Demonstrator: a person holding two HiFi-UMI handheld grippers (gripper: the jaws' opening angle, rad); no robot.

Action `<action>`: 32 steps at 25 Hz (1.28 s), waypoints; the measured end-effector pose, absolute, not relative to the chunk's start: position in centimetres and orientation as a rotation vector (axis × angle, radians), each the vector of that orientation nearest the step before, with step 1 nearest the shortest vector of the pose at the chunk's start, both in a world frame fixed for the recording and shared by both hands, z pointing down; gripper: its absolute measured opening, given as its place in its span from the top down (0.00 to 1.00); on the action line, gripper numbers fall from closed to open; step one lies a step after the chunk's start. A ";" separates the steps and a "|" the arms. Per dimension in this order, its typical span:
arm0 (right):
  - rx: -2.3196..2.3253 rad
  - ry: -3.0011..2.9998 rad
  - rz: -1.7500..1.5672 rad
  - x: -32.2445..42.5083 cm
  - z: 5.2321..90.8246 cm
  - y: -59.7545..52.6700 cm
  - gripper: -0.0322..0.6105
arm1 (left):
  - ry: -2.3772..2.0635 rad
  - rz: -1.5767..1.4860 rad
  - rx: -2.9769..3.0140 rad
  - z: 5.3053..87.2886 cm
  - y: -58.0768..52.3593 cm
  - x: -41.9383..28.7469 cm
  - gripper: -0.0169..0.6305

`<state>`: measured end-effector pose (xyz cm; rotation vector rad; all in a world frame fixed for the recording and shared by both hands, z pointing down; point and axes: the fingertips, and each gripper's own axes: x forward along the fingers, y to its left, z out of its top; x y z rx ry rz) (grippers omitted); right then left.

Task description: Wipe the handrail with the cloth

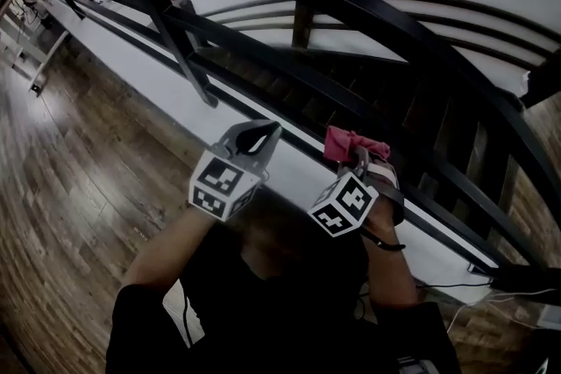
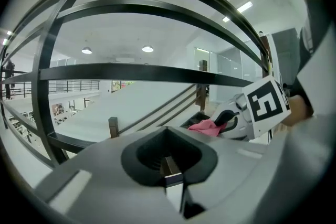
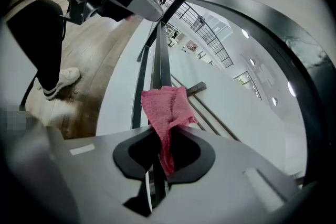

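The head view is dim and underexposed, with a soft sheen on the wooden floor point(image 1: 70, 188) and deep shadow in the lower frame. In the left gripper view, ceiling lights point(image 2: 147, 49) give bright overhead light, so the handrail point(image 2: 131, 72) shows as a dark silhouette. All views bend strongly at the edges, with black vignetted corners and blurred near-lens surfaces.

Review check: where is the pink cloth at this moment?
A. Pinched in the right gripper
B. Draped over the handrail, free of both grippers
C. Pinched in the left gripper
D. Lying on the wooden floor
A: the right gripper view shows the pink cloth clamped between the jaws of the right gripper, while the left gripper has its jaws together on nothing.
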<state>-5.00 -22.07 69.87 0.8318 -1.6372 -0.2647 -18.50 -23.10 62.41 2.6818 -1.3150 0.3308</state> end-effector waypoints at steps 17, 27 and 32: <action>0.910 -1.689 -0.305 -12.9 69.3 -24.8 0.89 | -1.232 0.231 2.674 65.7 -26.2 -23.8 0.97; 0.931 -1.703 -0.342 -17.8 68.9 -27.5 0.89 | -1.324 0.155 2.631 66.2 -28.1 -28.8 0.97; 0.936 -1.709 -0.361 -20.2 68.7 -28.7 0.89 | -1.331 0.119 2.612 66.4 -28.8 -31.0 0.97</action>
